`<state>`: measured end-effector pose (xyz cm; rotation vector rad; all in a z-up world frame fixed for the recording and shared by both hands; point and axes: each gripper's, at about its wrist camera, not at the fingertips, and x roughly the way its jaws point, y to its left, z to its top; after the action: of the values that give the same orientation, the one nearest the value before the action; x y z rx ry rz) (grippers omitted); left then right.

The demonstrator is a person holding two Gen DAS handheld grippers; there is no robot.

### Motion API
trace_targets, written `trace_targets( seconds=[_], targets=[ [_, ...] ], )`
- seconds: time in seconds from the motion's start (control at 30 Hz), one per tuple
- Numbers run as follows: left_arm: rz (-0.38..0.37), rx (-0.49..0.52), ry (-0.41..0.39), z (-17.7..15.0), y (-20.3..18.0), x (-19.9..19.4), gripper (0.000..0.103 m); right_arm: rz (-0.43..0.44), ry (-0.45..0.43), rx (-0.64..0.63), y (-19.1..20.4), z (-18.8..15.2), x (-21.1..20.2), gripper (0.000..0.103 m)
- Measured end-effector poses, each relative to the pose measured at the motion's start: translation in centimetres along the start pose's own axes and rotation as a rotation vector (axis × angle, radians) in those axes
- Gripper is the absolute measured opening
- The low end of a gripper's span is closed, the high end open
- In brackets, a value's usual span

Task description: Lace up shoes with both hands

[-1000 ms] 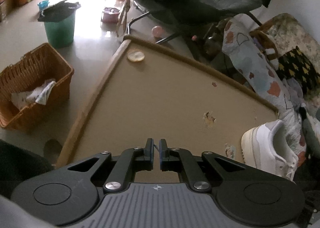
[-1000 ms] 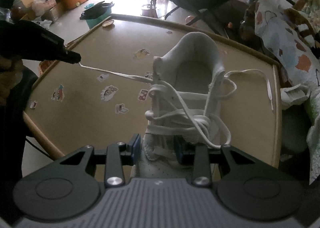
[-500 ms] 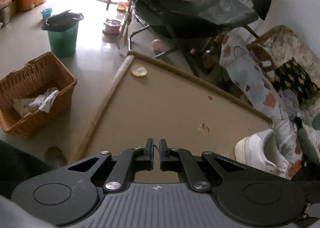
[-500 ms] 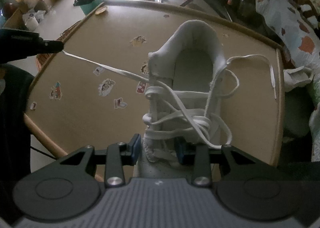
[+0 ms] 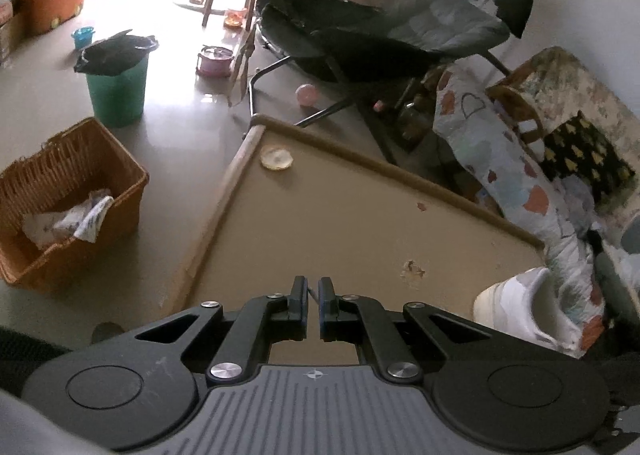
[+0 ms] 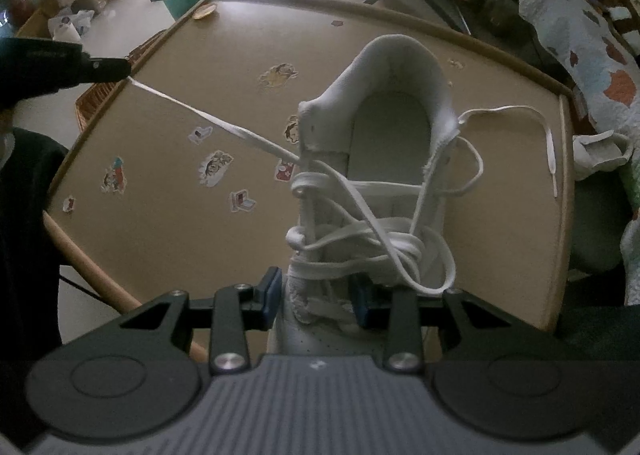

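My left claw (image 6: 120, 69) is pinched on the lace (image 6: 224, 125), taut to the shoe (image 6: 372, 191) on the table (image 6: 168, 143). My right claw (image 6: 316, 297) clamps the shoe's toe end.

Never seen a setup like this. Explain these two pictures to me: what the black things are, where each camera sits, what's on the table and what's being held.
No robot here: a person holds a two-finger tool in each hand, each with a camera looking along its fingers. In the right view, the right tool straddles the front of a white shoe on a tan table dotted with stickers. The left tool is shut on one lace end, stretched taut. The other lace end lies loose. The left view shows that tool itself, nearly closed.
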<state>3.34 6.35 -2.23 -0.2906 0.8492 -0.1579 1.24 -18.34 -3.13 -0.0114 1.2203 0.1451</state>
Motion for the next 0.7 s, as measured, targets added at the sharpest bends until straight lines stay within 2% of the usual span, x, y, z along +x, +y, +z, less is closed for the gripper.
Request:
trace_targets(
  seconds=[0.37,0.4,0.5,0.6,0.7],
  targets=[
    [0.086,-0.004,0.016,1.7,1.8,1.4,0.008,0.005,-0.031,-0.03,0.2,-0.5,-0.1,0.036],
    [0.098,0.006,0.017,1.8,1.8,1.5,0.004,0.006,-0.033,-0.033,0.2,-0.5,-0.1,0.036],
    [0.176,0.037,0.015,2.2,2.2,1.7,0.002,0.007,-0.038,-0.041,0.2,-0.5,-0.1,0.037],
    [0.148,-0.038,0.01,2.9,3.6,1.4,0.002,0.009,-0.043,-0.048,0.3,-0.6,-0.1,0.037],
    [0.129,-0.059,0.007,3.4,4.1,1.0,0.003,0.011,-0.048,-0.056,0.3,-0.6,-0.1,0.041]
  ],
)
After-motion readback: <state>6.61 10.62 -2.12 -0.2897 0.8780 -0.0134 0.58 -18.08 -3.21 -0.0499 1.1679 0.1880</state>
